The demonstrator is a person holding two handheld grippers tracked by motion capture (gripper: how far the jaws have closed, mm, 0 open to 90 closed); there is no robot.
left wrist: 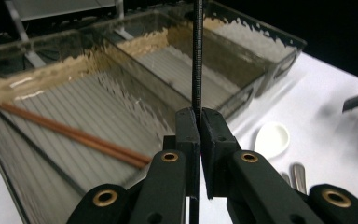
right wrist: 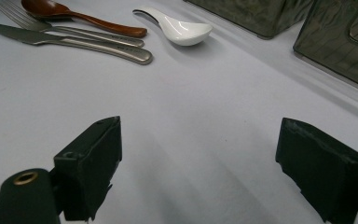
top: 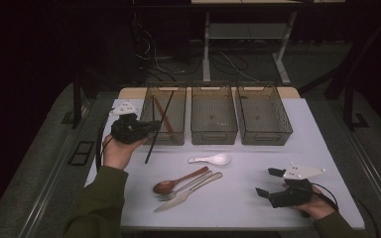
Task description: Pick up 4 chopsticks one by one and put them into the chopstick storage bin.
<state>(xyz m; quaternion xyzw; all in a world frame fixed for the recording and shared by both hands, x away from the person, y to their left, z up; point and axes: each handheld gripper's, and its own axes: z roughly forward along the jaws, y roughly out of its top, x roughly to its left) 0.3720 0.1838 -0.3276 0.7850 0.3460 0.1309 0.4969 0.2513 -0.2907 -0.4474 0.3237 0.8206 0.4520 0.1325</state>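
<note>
My left gripper (top: 154,126) hovers at the front of the left bin (top: 166,140), shut on a black chopstick (top: 150,151) that slants from over the bin down toward the table. In the left gripper view the jaws (left wrist: 199,126) pinch that chopstick (left wrist: 196,70) upright. Inside the bin (left wrist: 9,84) lie brown chopsticks (left wrist: 74,135) and another black chopstick (left wrist: 37,149). My right gripper (top: 266,182) rests open near the table's front right, nothing between its jaws (right wrist: 200,158).
Two more translucent bins, the middle (top: 213,136) and the right (top: 265,138), stand along the back. A white spoon (top: 213,159), wooden spoon (top: 166,186), fork (top: 188,187) and knife (top: 178,201) lie mid-table. Bare table (right wrist: 205,102) stretches ahead of the right gripper.
</note>
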